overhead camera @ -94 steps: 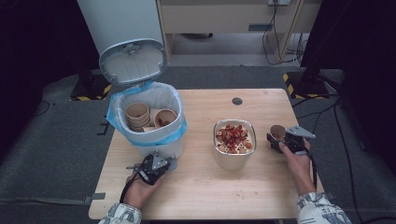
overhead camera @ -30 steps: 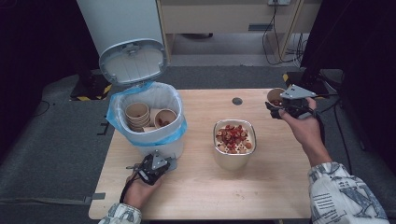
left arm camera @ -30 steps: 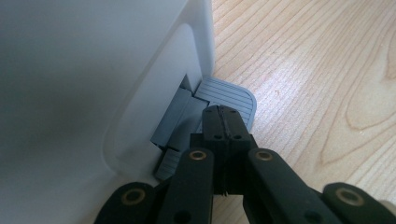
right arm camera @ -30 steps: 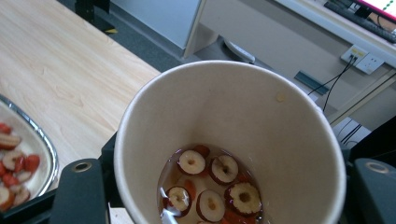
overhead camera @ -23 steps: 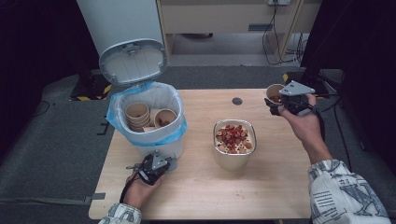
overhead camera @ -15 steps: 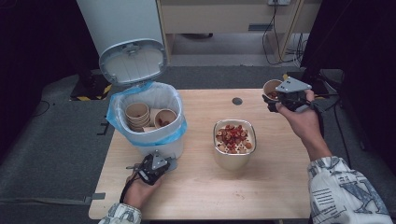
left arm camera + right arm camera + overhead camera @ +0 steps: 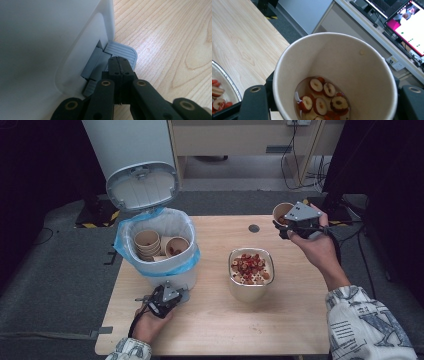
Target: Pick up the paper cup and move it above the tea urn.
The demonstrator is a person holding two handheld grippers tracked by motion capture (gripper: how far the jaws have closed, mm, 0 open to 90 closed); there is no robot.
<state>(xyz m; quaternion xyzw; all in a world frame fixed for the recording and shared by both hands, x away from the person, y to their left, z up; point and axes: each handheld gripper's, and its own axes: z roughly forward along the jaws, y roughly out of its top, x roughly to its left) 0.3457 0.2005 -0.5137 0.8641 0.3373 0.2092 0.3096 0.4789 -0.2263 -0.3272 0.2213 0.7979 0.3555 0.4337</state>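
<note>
Writing: none you can read
Your right hand-held gripper [image 7: 286, 221]: clamped on paper cup [image 7: 337, 75] of sliced red fruit [image 7: 322, 97], upper right
Your left hand-held gripper [image 7: 119, 62]: jaws closed, empty, on bin pedal [image 7: 123, 51]
Bin [image 7: 172, 227]: stacked cups

Both hand-held tools are showing black link-arm bodies, the left gripper [image 7: 119, 65] wearing brass-coloured pivot pins and ribbed black fingertips. The right gripper [image 7: 295, 222] is carrying a grey three-cornered plate on top and trailing a black cable. The person is wearing pale sleeves [image 7: 367, 320] printed with dark line patterns.
</note>
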